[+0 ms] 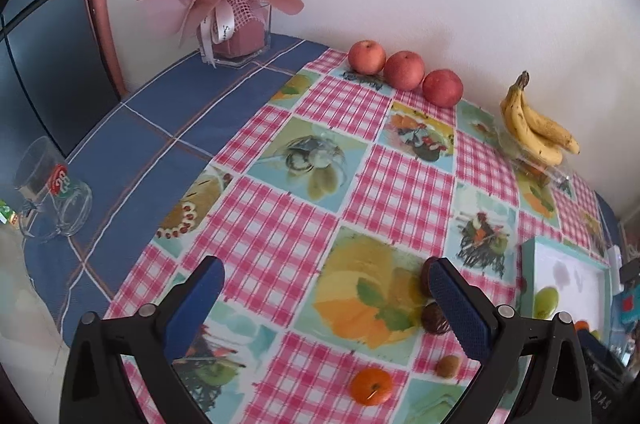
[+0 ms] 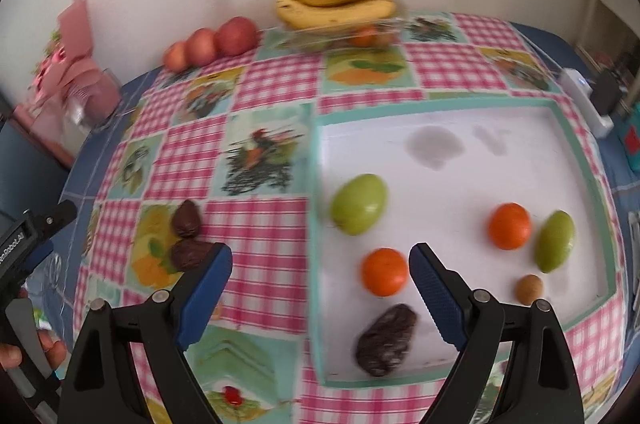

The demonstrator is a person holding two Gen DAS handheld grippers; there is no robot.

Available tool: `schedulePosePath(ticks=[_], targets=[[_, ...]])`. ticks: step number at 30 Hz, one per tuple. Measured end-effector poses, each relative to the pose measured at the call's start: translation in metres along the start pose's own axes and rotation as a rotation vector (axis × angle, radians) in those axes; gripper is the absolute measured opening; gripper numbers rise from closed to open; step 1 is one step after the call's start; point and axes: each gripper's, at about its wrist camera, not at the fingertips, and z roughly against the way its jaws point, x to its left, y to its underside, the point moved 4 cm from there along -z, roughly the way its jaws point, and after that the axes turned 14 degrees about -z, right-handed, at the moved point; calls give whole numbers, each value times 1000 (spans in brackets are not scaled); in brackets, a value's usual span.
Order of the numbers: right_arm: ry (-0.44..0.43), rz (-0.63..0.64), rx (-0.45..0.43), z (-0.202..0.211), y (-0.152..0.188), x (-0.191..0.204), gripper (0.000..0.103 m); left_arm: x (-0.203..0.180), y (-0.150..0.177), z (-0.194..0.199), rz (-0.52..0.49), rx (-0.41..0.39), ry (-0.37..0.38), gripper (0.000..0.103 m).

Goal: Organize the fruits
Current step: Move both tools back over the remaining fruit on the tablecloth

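Note:
My left gripper [image 1: 325, 266] stands open over the checked tablecloth, nothing between its pads. Below it lie a mandarin [image 1: 371, 386] and a small brown fruit [image 1: 448, 366]; two dark wrinkled fruits [image 1: 435, 318] sit by its right finger. My right gripper [image 2: 320, 256] is open above the left rim of the white tray [image 2: 440, 103]. In the tray lie two green fruits [image 2: 360, 204] [image 2: 555, 241], two mandarins [image 2: 385, 271] [image 2: 510, 226], a dark wrinkled fruit [image 2: 386, 340] and a small brown fruit [image 2: 529, 289]. The same two dark fruits [image 2: 187, 236] rest on the cloth left of the tray.
Three red apples [image 1: 404, 70] line the wall, with bananas [image 1: 536, 128] on a clear container of fruit further right. A bouquet in a clear vase [image 1: 236, 24] and a glass mug [image 1: 52, 192] stand on the blue cloth. A white device [image 2: 584, 96] lies past the tray.

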Motion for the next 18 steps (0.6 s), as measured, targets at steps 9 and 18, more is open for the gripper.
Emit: schedulePosePath(ticks=[9,18], targets=[[-49,61,22,-3,14,35,90,-3,37,-11,-59,130,102,103],[-74,87,58,-11,25,50,88,-23,66,-21,-108,220,217,102]])
